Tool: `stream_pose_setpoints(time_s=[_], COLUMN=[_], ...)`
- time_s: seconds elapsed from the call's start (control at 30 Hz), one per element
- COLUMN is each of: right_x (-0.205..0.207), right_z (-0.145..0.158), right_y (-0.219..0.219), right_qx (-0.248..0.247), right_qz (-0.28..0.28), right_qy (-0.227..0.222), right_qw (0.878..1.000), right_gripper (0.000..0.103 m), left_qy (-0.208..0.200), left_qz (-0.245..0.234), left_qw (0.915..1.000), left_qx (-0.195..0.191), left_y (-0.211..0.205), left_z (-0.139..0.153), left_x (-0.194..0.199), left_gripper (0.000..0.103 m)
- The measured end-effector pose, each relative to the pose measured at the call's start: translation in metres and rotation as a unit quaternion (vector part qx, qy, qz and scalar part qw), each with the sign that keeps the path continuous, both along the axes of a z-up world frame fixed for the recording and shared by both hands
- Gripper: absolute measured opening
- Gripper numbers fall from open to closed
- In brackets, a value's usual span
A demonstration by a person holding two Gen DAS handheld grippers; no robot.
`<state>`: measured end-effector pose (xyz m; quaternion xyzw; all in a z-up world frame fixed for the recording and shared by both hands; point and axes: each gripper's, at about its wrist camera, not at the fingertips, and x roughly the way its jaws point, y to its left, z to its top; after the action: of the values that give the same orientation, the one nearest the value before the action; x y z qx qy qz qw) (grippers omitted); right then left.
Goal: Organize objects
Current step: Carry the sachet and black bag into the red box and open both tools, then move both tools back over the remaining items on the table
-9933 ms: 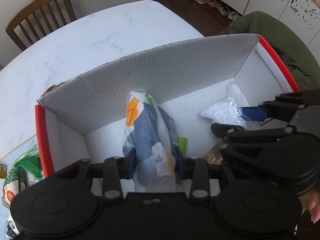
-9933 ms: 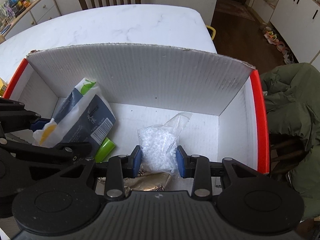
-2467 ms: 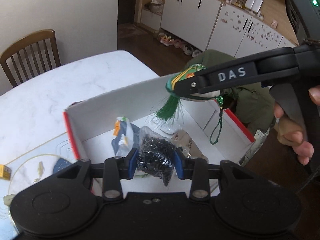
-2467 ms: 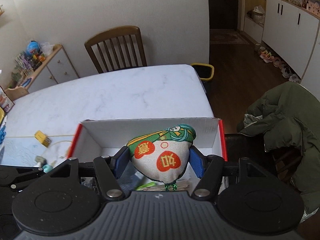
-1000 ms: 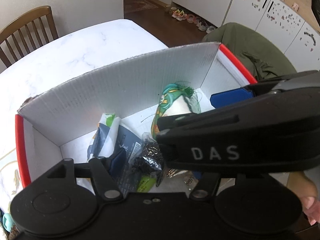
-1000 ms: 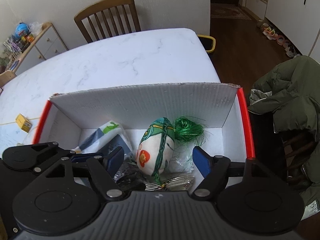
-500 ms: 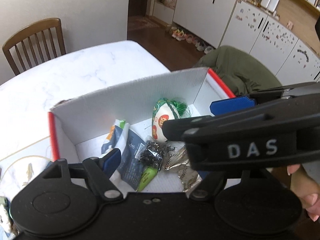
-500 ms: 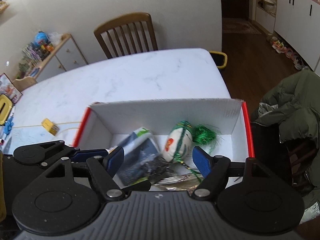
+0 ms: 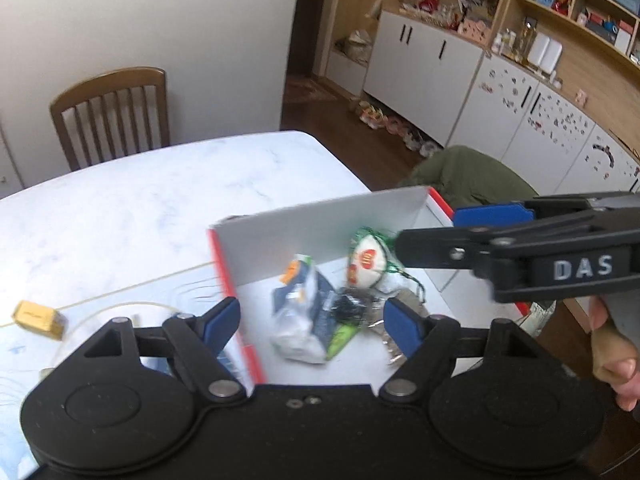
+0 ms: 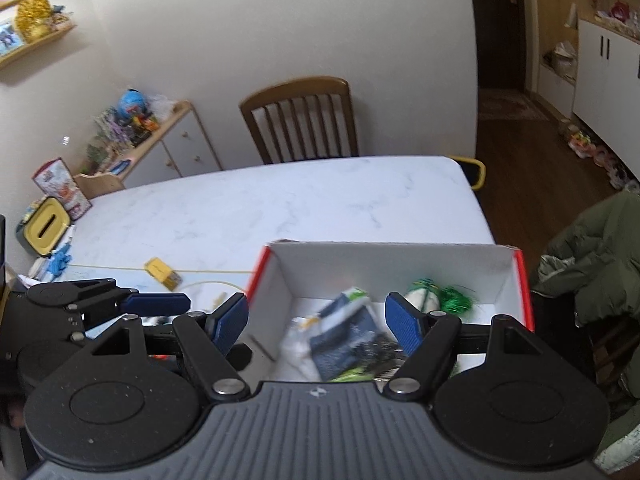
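1. Left gripper [image 9: 312, 322]: fingers spread wide, nothing between them; a couple of seconds ago clamped on a black bead bag [image 9: 347, 305], now let go and pulled up and back from the box [image 9: 320, 220].
2. Right gripper [image 10: 316, 322]: fingers likewise released and empty; the stuffed charm [image 9: 366, 266] held moments ago now dropped inside the box. Seen from the left wrist, raised off to the right of the box, with the person's hand [image 9: 614, 356] at its grip.
3. Box contents, nearest first: white-and-blue packet [image 9: 300, 312] against the left side, black bead bag just beside it, a green strip and a foil wrapper [image 9: 394, 354] partly under them, then the charm with its green tassel [image 10: 456, 300] toward the far wall. Some motion blur, so finer contact hard to call.
4. Meaning for the task: both latest items delivered, both grippers free for another pick.
5. Left of the box on the tabletop [image 10: 280, 204]: small yellow block [image 10: 162, 273] on a yellow cord, apart from the box and likely a next candidate; more small items at the tabletop's left edge, including a yellow-lidded container [image 10: 46, 229], too cluttered to sort out.
6. Farther off: wooden chair [image 10: 304, 120] behind the tabletop, green jacket [image 10: 600, 256] on a seat to the right.
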<state>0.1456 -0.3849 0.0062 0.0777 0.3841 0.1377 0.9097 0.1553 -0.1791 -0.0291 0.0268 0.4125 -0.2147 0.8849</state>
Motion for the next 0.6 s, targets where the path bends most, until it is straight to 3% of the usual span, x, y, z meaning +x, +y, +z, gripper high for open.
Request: stream_pose_setpoints(time_s=[0.2,0.6], right_x=[-0.013,-0.017], right_z=[0.005,-0.008], right_y=[0.033,0.122], right_qx=[0.005,0.002], right_qz=[0.021,0.064], right_qy=[-0.009,0.005], right_qw=[1.000,0.998], right_gripper=[0.079,0.083], left_qy=[-0.006,-0.024], left_qz=[0.031,0.097], left_qw=[0.9995,0.9950], left_qx=[-0.007,0.006], left_y=[0.051,0.156], left_z=[0.007,0.010], left_x=[-0.004,0.000], left_gripper=[0.082,0.102])
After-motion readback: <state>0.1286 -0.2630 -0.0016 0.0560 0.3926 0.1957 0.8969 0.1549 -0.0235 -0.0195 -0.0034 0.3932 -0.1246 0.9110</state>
